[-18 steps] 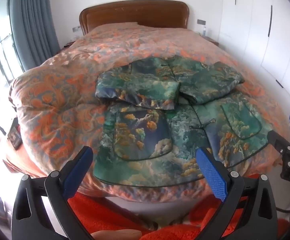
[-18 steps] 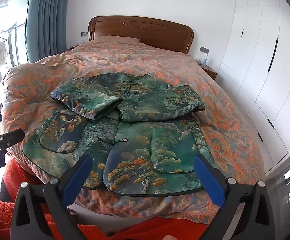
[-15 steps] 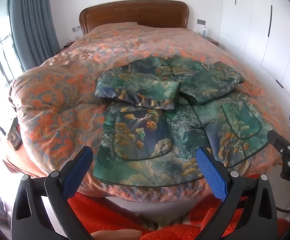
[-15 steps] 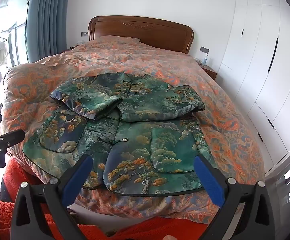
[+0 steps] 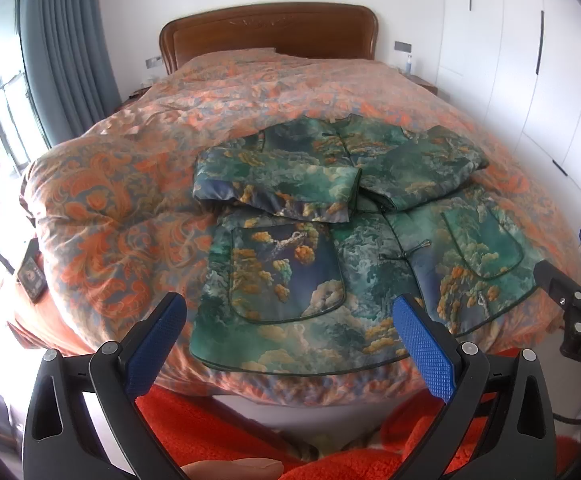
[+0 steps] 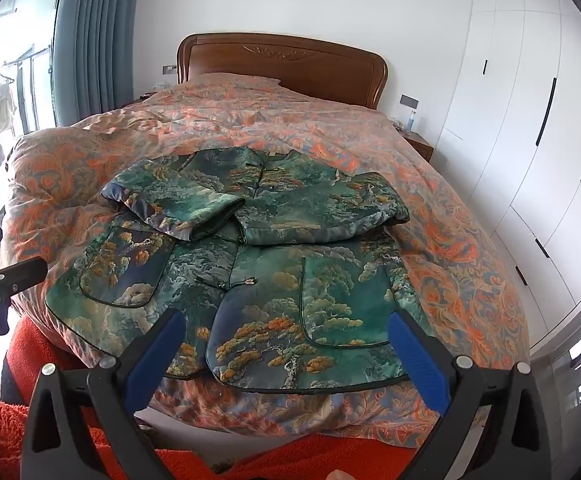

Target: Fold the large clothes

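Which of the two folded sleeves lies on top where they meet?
I cannot tell: the left sleeve and right sleeve of the jacket meet end to end.

White walls, wooden headboard (image 6: pixel 282 64) — grey curtain (image 6: pixel 94 36).

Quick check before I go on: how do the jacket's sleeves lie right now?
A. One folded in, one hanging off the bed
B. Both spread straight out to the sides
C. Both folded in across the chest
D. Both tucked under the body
C: both sleeves of the jacket lie folded in across its chest, cuffs meeting near the middle.
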